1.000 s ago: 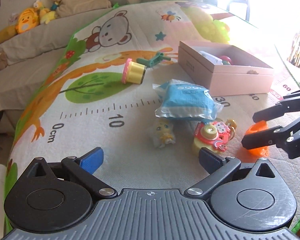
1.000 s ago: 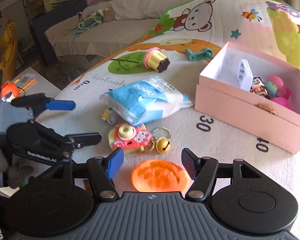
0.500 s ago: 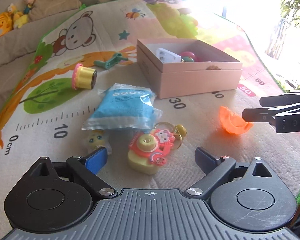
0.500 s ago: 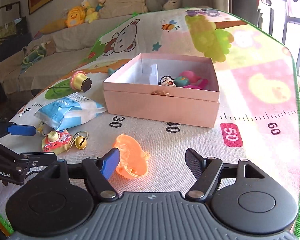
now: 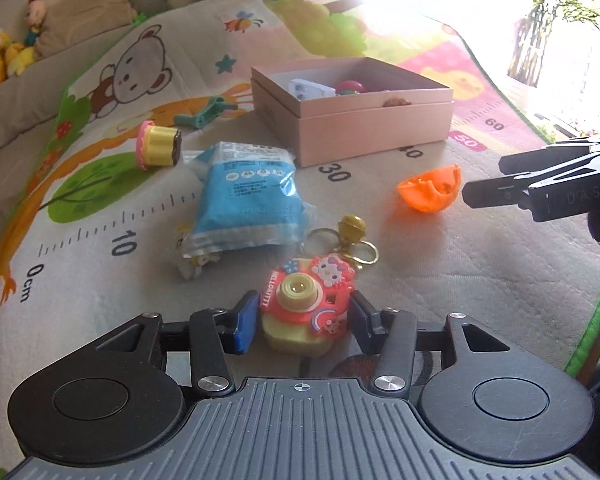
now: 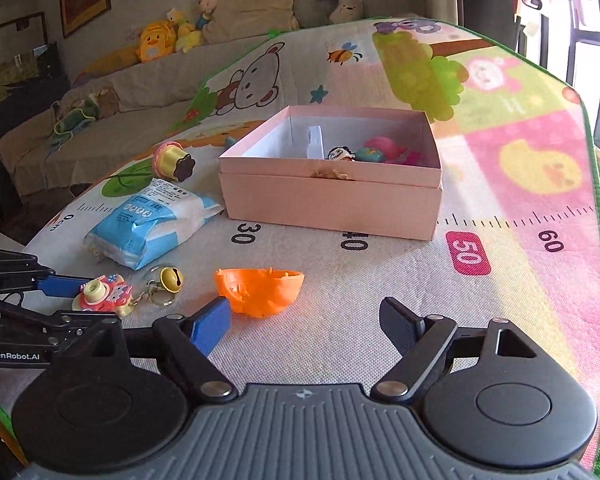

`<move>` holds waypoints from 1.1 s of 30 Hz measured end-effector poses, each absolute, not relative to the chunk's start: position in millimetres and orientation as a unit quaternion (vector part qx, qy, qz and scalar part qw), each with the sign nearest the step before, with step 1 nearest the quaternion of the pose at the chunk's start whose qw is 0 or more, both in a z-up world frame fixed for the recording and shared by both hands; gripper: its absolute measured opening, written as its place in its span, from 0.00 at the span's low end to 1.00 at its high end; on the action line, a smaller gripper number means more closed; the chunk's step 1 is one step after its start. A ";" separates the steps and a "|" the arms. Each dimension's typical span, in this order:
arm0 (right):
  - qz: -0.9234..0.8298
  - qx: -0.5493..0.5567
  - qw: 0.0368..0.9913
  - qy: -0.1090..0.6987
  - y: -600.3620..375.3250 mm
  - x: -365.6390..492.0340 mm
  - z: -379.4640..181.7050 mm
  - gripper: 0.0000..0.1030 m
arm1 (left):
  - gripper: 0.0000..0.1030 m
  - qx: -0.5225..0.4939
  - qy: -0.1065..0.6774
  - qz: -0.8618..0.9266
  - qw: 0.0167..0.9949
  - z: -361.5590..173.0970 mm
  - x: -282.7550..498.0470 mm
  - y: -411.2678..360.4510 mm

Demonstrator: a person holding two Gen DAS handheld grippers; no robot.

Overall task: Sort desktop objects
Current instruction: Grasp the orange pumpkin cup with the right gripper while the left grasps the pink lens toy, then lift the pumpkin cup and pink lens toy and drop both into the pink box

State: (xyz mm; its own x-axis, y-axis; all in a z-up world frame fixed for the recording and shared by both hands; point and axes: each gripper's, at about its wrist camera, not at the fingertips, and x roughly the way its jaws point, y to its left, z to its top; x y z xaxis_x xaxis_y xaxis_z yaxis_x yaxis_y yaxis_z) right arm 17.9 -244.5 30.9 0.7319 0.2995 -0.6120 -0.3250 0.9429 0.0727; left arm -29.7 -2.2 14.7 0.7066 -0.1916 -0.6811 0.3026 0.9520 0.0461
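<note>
On the mat, left hand-held gripper (image 5: 305, 318) now closing around camera keychain (image 5: 308, 304).

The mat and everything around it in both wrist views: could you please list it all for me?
Mat: 1, printed with animals and a ruler, under everything.
Box: 1, pink, open, mid-mat, several small toys inside.
Pouch: 1, blue and white, left of the box.
Camera keychain: 1, red and yellow with a gold bell, between the left jaws.
Orange shell: 1, just ahead of the right gripper.
Cup toy: 1, yellow and pink, on its side.
Teal toy: 1, behind the cup toy.
Small figure: 1, pale, partly under the pouch.
Plush toys: several, mostly yellow, on the sofa.
Left gripper: jaws closing around the keychain.
Right gripper: jaws opening, nothing between them.
</note>
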 end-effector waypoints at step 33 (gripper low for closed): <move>0.204 -0.063 0.911 0.353 -196.4 45.3 24.6 0.58 | 0.65 0.024 0.326 -0.093 0.941 23.1 -33.3 8.1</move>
